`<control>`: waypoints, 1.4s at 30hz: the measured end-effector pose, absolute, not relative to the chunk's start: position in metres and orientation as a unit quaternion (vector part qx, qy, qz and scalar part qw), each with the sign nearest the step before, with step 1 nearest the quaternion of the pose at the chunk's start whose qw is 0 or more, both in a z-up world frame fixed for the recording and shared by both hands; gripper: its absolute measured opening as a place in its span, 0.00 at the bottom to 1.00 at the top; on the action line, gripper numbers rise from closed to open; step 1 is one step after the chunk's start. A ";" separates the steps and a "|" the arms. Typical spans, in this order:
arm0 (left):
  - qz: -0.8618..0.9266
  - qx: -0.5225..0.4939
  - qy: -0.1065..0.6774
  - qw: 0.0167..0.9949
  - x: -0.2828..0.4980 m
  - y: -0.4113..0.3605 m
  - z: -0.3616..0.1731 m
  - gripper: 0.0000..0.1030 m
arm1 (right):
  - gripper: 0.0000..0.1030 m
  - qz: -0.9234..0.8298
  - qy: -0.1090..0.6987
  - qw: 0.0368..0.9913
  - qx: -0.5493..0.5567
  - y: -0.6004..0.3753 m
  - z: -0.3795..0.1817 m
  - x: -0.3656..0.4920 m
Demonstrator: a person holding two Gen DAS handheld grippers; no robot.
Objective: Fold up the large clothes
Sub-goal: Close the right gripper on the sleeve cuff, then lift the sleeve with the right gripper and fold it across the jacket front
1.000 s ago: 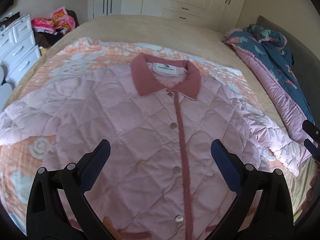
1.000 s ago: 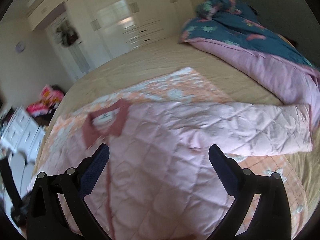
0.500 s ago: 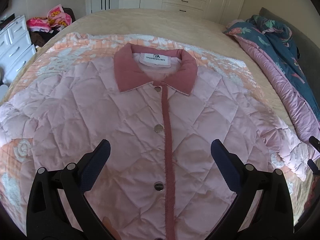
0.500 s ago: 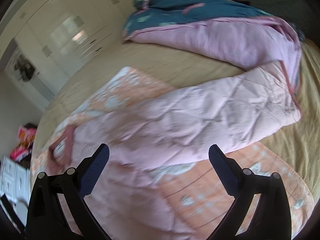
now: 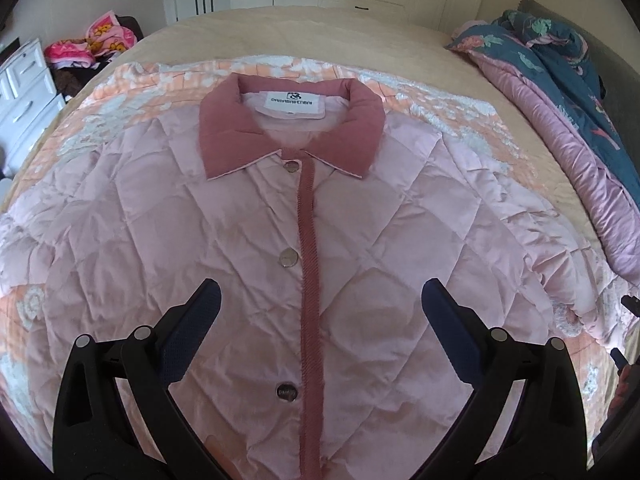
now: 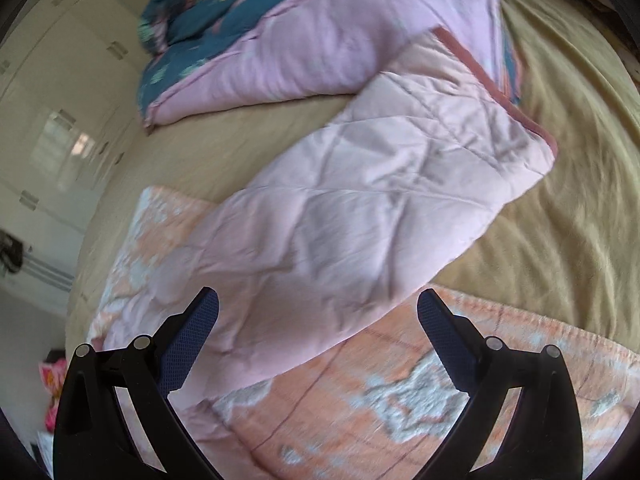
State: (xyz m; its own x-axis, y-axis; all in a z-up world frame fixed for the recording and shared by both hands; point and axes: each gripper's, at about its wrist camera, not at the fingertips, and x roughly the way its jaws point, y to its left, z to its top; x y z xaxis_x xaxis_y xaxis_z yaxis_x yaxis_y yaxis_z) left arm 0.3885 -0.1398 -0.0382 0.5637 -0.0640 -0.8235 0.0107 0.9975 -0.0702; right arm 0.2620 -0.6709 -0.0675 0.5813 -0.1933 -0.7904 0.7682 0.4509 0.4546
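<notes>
The right gripper has swung out along the quilted pink jacket's sleeve toward its cuff, so folding that sleeve inward looks next. The left gripper has moved closer over the buttoned front, below the collar. Both grippers gape wide, holding nothing. No containers are nearby.

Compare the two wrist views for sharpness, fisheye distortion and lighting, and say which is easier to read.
Left wrist view: sharp, the collar label lettering shows; fisheye bulges the pink quilted jacket; soft daylight, no harsh glare. Right wrist view: smeared with motion blur across the sleeve and peach blanket; wardrobe doors washed out. The left is easier to read.
</notes>
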 end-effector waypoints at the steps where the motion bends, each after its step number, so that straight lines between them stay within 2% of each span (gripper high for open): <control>1: -0.021 -0.026 0.468 0.883 0.391 -0.141 -0.039 0.91 | 0.96 -0.314 0.337 0.777 0.429 -0.675 -0.071 0.260; 13: -0.001 -0.025 0.469 0.883 0.410 -0.128 -0.045 0.91 | 0.96 -0.359 0.291 0.728 0.506 -0.739 -0.109 0.251; 17: 0.013 -0.029 0.468 0.883 0.416 -0.118 -0.047 0.91 | 0.96 -0.363 0.250 0.724 0.531 -0.754 -0.114 0.249; 19: 0.015 -0.033 0.470 0.882 0.419 -0.114 -0.048 0.91 | 0.93 -0.361 0.225 0.722 0.545 -0.756 -0.114 0.243; 22: 0.007 -0.046 0.470 0.881 0.422 -0.106 -0.047 0.91 | 0.81 -0.358 0.200 0.725 0.553 -0.757 -0.112 0.239; 23: 0.007 -0.050 0.469 0.882 0.422 -0.104 -0.046 0.91 | 0.71 -0.353 0.194 0.730 0.552 -0.757 -0.110 0.238; 24: 0.007 -0.054 0.467 0.882 0.421 -0.100 -0.044 0.91 | 0.56 -0.349 0.191 0.734 0.550 -0.758 -0.109 0.238; 25: 0.007 -0.054 0.466 0.883 0.420 -0.099 -0.043 0.91 | 0.50 -0.345 0.188 0.737 0.550 -0.758 -0.108 0.238; 27: 0.008 -0.055 0.462 0.885 0.416 -0.094 -0.038 0.91 | 0.31 -0.322 0.174 0.752 0.549 -0.759 -0.101 0.233; 33: 0.011 -0.065 0.452 0.889 0.410 -0.080 -0.023 0.91 | 0.19 -0.240 0.160 0.824 0.488 -0.732 -0.050 0.254; 42: 0.002 -0.072 0.437 0.897 0.395 -0.056 0.001 0.91 | 0.17 -0.087 0.128 0.915 0.373 -0.630 0.046 0.290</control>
